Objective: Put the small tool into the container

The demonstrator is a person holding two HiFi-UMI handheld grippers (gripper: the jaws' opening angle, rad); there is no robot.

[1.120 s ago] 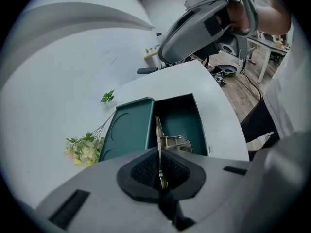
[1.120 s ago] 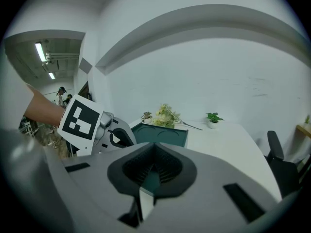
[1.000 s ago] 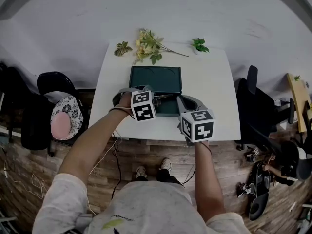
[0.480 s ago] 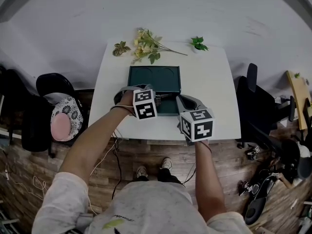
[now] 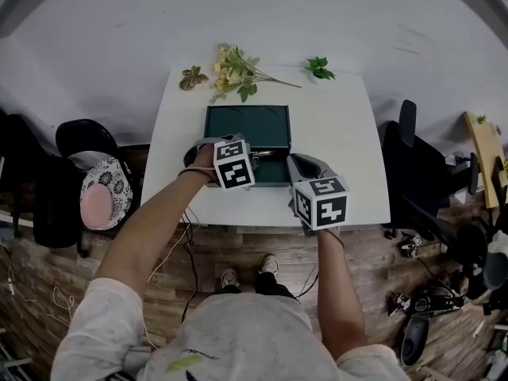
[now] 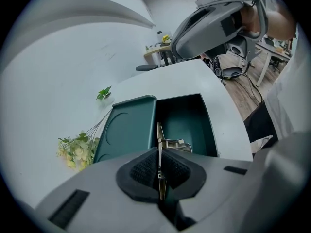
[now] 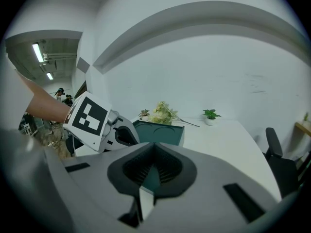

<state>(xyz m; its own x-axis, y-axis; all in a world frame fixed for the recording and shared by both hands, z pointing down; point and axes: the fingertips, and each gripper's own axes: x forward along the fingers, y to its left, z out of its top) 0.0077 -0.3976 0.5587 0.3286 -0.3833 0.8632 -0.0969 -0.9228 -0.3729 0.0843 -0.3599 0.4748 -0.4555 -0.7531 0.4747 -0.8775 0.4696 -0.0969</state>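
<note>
Left gripper [image 6: 159, 166] tipped steeply down over the open green container [image 6: 187, 118]. The pads clamp the small tool [image 6: 167, 142] on its flat sides. The jaws have just been easing apart, but in the left gripper view the tool sits between them with both pads against it. I read the pose as deliberate: the tool's free end points into the box cavity, so letting go should drop it inside and not on the table [image 5: 333, 133].

Right gripper [image 7: 148, 171] is parked at the container's near right corner, aimed low across the table. Its jaws stand a narrow slit apart with nothing in them. Probably it just waits, clear of the drop.

The lid [image 6: 129, 130] lies folded back flat toward the artificial flowers [image 5: 234, 74], leaving the box mouth unobstructed.

The tool is a thin bright metal strip seen edge-on, with a bent silvery arm jutting to one side near its far end. Possibly a clipper; I cannot tell.
</note>
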